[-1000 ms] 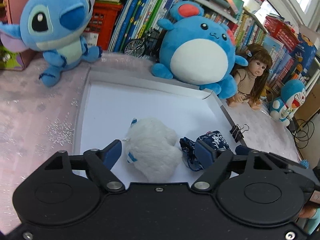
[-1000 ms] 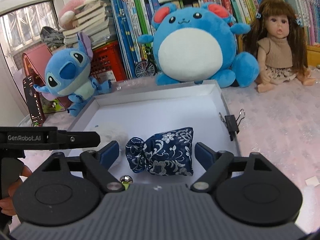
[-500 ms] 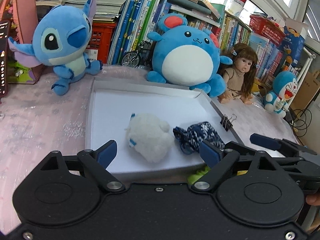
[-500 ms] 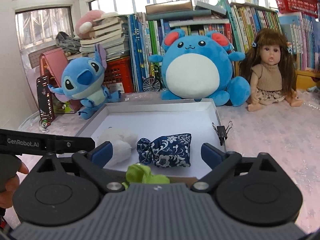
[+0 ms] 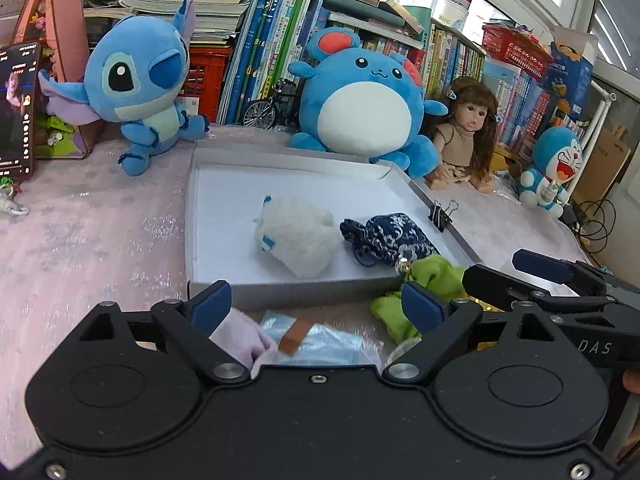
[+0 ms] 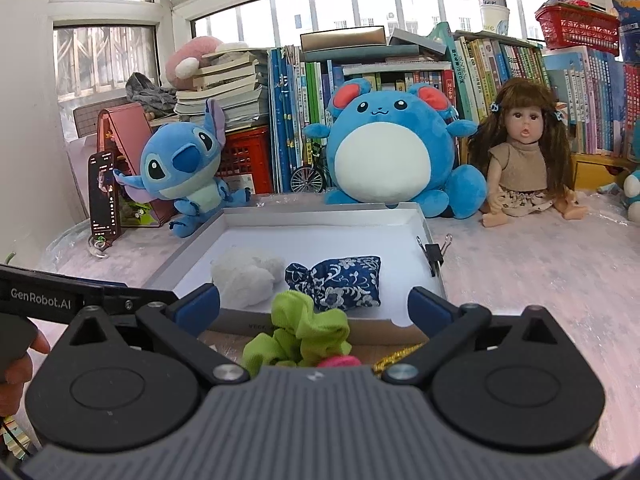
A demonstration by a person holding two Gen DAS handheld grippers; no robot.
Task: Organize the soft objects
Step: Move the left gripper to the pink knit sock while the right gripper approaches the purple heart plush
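A white fluffy plush (image 5: 294, 236) (image 6: 244, 278) and a navy floral pouch (image 5: 386, 238) (image 6: 338, 282) lie side by side in the shallow white box (image 5: 280, 294) (image 6: 320, 216). In front of the box sit a green scrunchie (image 5: 428, 280) (image 6: 298, 336), a pink soft item (image 5: 240, 338) and a blue packet (image 5: 324, 344). My left gripper (image 5: 318, 306) hovers over the pink item and packet, jaws opening, nothing pressed between them. My right gripper (image 6: 314, 306) hangs above the scrunchie, jaws opening and apart from it.
Behind the box sit a blue alien plush (image 5: 140, 84), a round blue mouse plush (image 5: 362, 96), a doll (image 5: 466, 132) and a small blue cat figure (image 5: 554, 168). A binder clip (image 5: 442, 214) grips the box's right wall. Books line the back.
Both grippers have pulled back out of the box toward me and spread wider. The white plush and pouch stay in the box; the scrunchie, pink item and packet have come into view.
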